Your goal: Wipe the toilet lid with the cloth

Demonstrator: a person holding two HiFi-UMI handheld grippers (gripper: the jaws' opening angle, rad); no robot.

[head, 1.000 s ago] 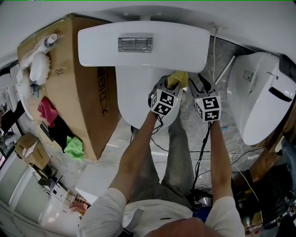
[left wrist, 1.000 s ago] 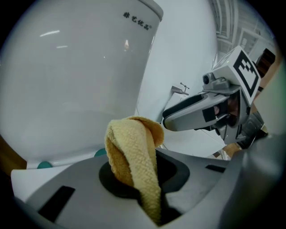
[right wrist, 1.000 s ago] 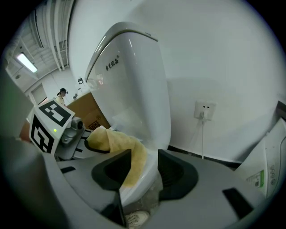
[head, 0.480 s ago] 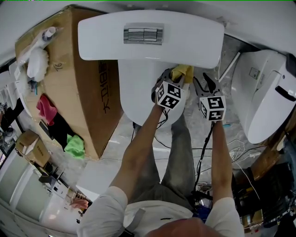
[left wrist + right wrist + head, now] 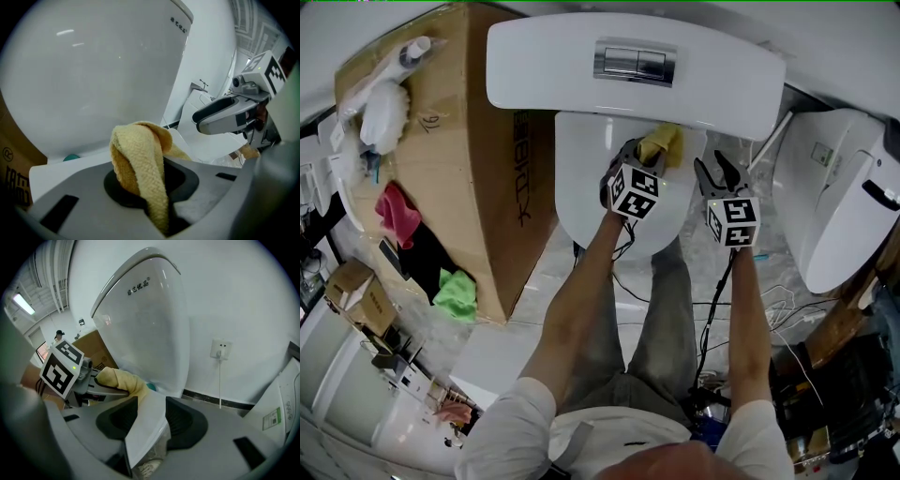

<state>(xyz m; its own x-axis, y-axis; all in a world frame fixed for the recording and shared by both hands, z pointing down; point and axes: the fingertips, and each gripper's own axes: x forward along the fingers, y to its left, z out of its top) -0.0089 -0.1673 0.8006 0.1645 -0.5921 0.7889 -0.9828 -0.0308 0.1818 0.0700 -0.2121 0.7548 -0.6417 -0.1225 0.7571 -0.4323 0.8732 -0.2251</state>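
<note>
Pale marbled floor [image 5: 534, 281], white wall behind, storeroom clutter on either side.

Yellow cloth [image 5: 661, 143]: on the toilet lid [image 5: 600, 197], rear right part, just below the cistern [image 5: 553, 75]. Pinched in the left gripper [image 5: 645, 155], jaws closed tight on a fold, loose end flopped forward over them. Right gripper [image 5: 716, 174]: jaws spread, nothing clamped. White toilet edge visible in the gap, contact not determinable. Parked just beside the lid's right rim.

Change over the last second: cloth and left gripper shifted from the lid's right rim inward and slightly toward the cistern. Right gripper carried along beside, same opening. Head camera swung too, toilet now further right in view. Judged: wiping stroke under way across the rear of the lid. Coverage of the remaining lid not determinable from here, so completion not assumed.

Writing:
- Small dark print near the top edge of the white body ahead of both grippers, likely the cistern. Characters too small to read.
- Large dark print down the side of the cardboard box [image 5: 441, 216], sideways, not decipherable. Handwritten mark on its top face, reads like "16".
- Green-marked label on the second toilet [image 5: 834, 216] at right, illegible.
- Dual flush plate [image 5: 635, 62]: no marking seen.
</note>
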